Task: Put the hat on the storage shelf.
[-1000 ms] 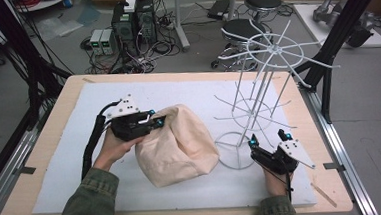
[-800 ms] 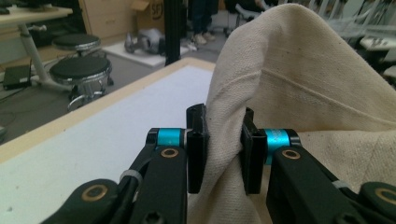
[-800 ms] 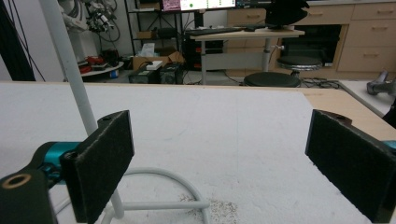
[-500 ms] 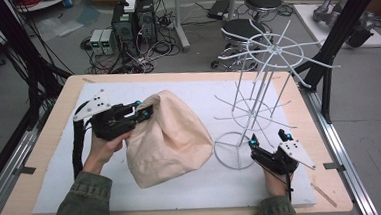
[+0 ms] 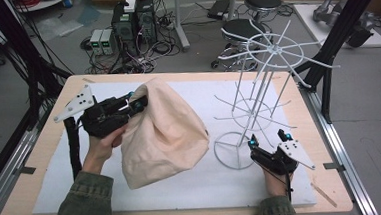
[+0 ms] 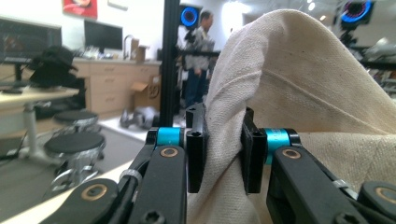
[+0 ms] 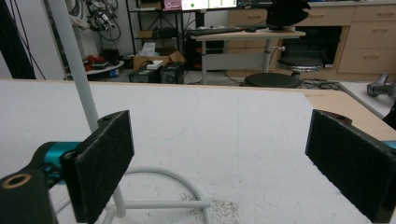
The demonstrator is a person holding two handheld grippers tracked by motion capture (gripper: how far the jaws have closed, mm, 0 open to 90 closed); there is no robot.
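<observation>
Cream cloth bag (image 5: 157, 134) on the white mat (image 5: 73, 190), upper edge bunched between the left gripper (image 5: 134, 103) fingers (image 6: 196, 149) clamped on it, right gripper (image 5: 269, 138) jaws apart beside the wire rack (image 5: 257, 88) base

The left gripper (image 5: 137, 103), clamped on a fold of the cream canvas bag (image 5: 162, 134), has lifted and drawn toward the tabletop's left edge. The bag, slumped low before, now stands taller, pulled into a peak.
</observation>
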